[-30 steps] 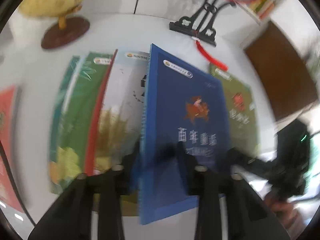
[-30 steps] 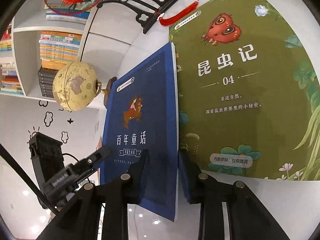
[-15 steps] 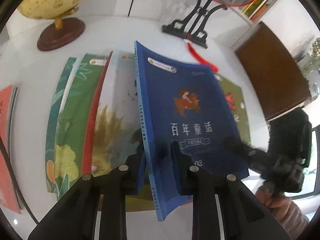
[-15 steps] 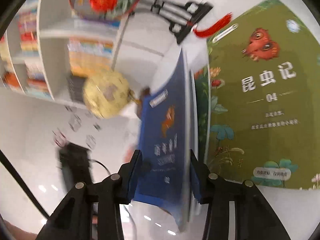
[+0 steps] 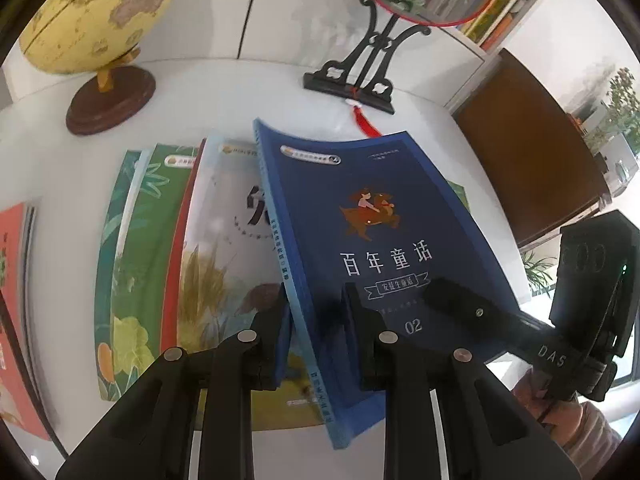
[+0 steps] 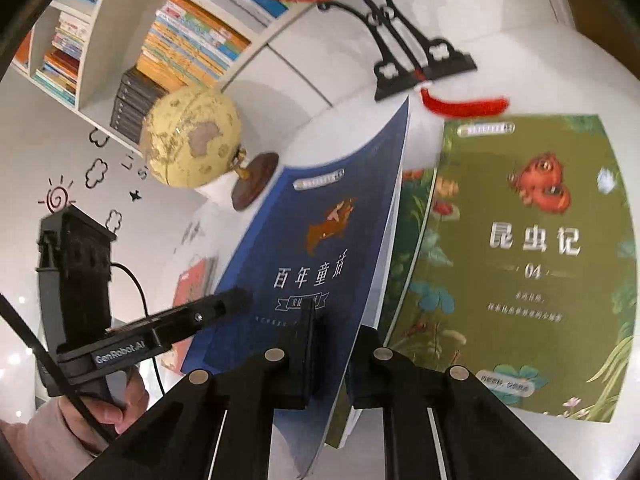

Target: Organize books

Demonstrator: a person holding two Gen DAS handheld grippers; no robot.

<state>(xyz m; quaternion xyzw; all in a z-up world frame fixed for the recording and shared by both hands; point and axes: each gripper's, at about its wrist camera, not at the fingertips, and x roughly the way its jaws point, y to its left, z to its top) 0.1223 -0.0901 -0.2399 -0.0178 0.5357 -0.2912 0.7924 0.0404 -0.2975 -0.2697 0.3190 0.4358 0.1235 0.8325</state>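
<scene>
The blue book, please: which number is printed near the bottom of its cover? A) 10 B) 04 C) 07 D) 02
D: in the left wrist view the blue book, gripped by both grippers, shows "02" below its title; "04" belongs to the green book.

White table (image 5: 208,92): globe (image 5: 96,12), fanned books (image 5: 148,248), perhaps overlapping.

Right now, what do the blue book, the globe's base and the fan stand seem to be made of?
Blue book: a paperback, likely; its matte cover bends while held. Globe's base: probably turned wood, dark reddish brown with a soft sheen. Fan stand: black and carved in open scrolls, maybe lacquered wood or metal; the look leaves it open.
</scene>
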